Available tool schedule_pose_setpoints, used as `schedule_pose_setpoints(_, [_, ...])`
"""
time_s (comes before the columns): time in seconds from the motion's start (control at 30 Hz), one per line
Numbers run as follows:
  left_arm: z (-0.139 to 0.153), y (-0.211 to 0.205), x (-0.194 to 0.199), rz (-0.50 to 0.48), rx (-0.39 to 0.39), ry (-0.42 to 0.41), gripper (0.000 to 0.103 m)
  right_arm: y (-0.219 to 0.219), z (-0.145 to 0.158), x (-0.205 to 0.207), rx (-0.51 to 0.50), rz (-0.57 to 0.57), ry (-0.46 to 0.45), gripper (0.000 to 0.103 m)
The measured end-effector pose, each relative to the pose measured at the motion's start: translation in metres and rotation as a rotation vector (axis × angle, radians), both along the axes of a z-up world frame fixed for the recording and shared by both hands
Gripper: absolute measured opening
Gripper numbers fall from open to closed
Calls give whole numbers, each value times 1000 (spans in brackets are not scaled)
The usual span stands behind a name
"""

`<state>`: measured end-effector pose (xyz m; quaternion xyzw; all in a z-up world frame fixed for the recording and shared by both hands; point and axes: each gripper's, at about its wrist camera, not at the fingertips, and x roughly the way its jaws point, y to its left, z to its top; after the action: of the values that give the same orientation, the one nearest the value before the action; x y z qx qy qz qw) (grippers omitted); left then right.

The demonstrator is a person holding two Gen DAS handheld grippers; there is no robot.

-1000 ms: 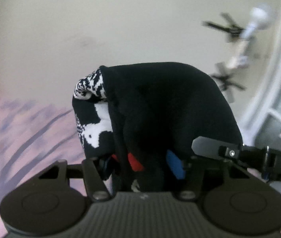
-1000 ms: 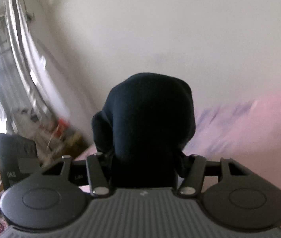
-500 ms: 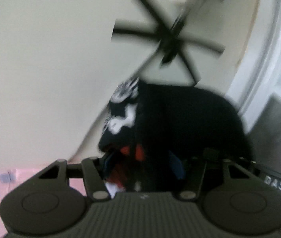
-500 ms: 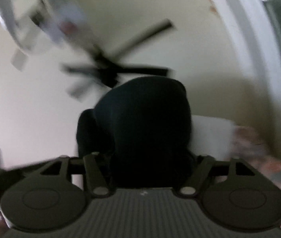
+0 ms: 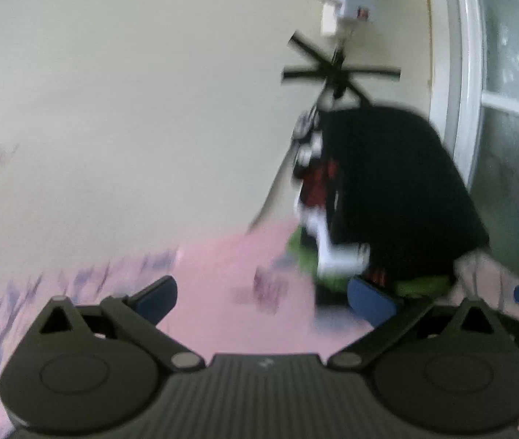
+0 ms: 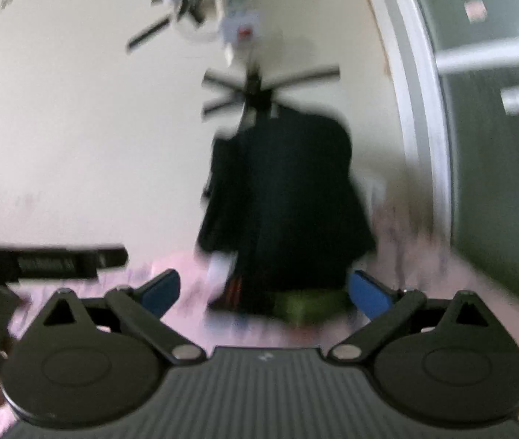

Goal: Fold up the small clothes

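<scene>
Black cloth, the small garment [image 5: 391, 197], sits ahead of both tongs on the pink patterned sheet [image 5: 215, 278], on top of a green folded piece [image 6: 307, 305]. Its white and red print shows along the left edge in the left wrist view; in the right wrist view only the black side [image 6: 285, 197] shows. Both pictures are blurred, so the exact outline of the garment is not sharp.

The left gripper [image 5: 263, 298] is released, its blue fingertips [image 5: 158, 298] spread wide with only bare sheet between them; the garment lies beyond the right tip, not held. The right gripper [image 6: 264, 292] is also released, with the green piece and the lower edge of the garment between its tips, apart from both.

Left of the garment the sheet runs free up to the cream wall [image 5: 113, 109]. On the right a white door frame [image 5: 464, 73] stands close.
</scene>
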<state>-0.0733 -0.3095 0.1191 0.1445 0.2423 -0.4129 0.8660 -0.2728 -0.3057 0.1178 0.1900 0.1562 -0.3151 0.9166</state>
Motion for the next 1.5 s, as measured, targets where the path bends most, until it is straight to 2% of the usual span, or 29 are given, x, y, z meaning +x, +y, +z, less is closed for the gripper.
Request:
schedule_pose_setpoints(0.1, [-11,40,-17,53,15,-19,103,36,-14,-9,52,-1,23,93])
schedule_pose_setpoints(0.27, [-23,76,-33,82,23,-14,103,79,-17,-11,19,9,68,93])
schedule_pose_setpoints(0.5, [-25,116,-42,123,0,3,103,107,-10,-10,6,1,65,93])
schedule_pose_setpoints(0.63, [-23,131,-46,168,-17,-20,103,115,-12,-9,16,7,75,93])
schedule_pose_setpoints(0.9, [-24,145,-53,177,-13,-47,103,127,-13,-7,14,21,93,93])
schedule_pose_setpoints(1.5, [-29,144,-58,133,27,-15,103,128,-18,-7,60,15,98,93])
